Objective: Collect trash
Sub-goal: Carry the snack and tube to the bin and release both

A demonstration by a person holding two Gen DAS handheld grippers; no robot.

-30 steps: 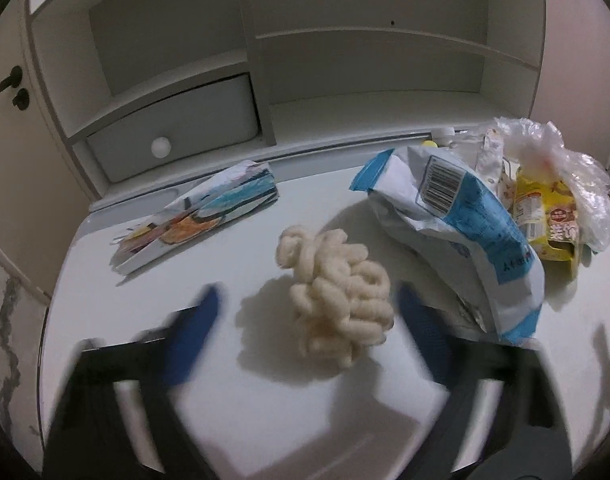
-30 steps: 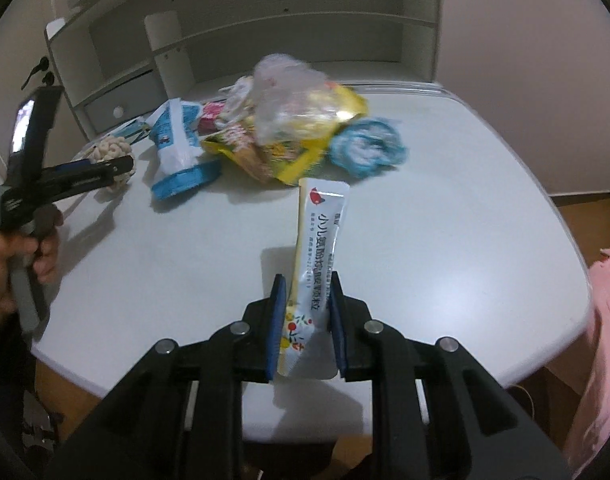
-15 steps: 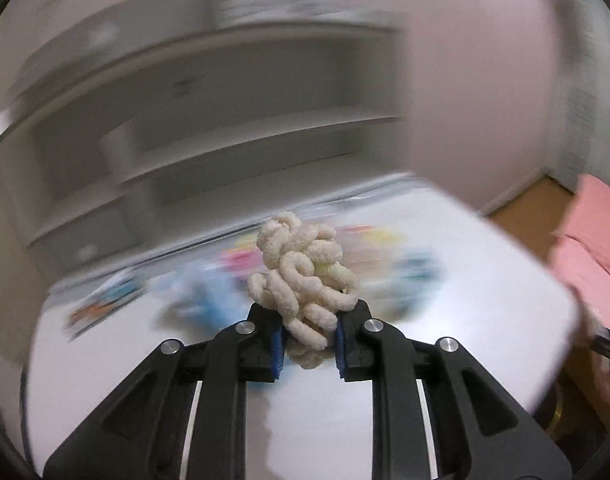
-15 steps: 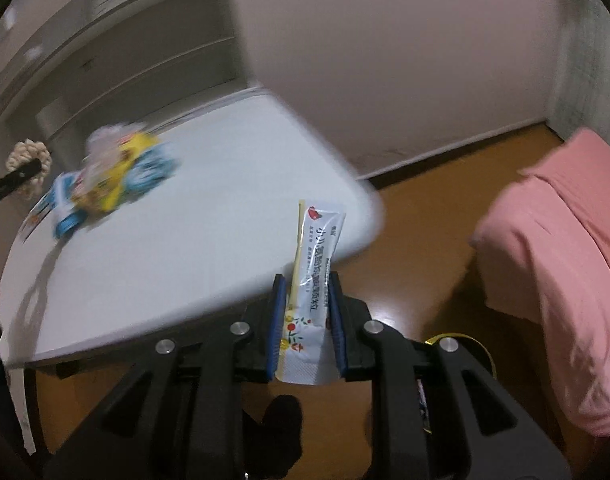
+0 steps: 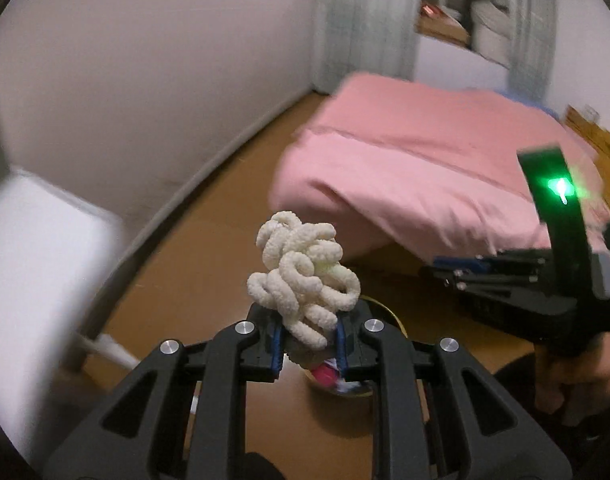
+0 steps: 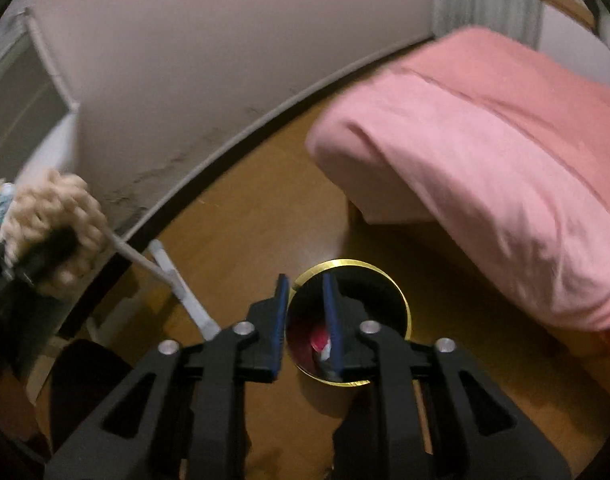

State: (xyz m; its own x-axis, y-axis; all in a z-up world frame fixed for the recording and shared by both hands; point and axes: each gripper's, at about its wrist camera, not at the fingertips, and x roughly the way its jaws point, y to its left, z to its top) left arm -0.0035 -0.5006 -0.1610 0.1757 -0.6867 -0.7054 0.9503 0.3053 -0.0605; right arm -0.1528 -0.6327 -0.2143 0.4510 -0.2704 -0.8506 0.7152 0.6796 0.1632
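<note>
My left gripper (image 5: pixel 307 336) is shut on a cream clump of puffed snack curls (image 5: pixel 301 272), which sticks up above the pads. It hangs over a gold-rimmed trash bin (image 5: pixel 393 314) on the floor, with red and white trash inside. In the right wrist view my right gripper (image 6: pixel 305 292) points down into the same bin (image 6: pixel 405 304). Its jaws stand narrow with nothing between them, and the white stick packet is not in sight. The snack clump (image 6: pixel 57 216) in the left gripper shows blurred at the left edge. The right gripper (image 5: pixel 445 268) appears at the right of the left wrist view.
A bed with a pink cover (image 5: pixel 425 168) (image 6: pixel 485 140) stands close behind the bin. The white table's corner (image 5: pixel 33 260) is at the left, with its white legs (image 6: pixel 177 284) near the bin. The floor is brown wood and a pale wall runs behind. A hand (image 5: pixel 565 380) holds the right gripper.
Both grippers swung from the table to the floor bin. The left one closed on the snack clump and lifted it. The white stick packet has left the right gripper's fingers.
</note>
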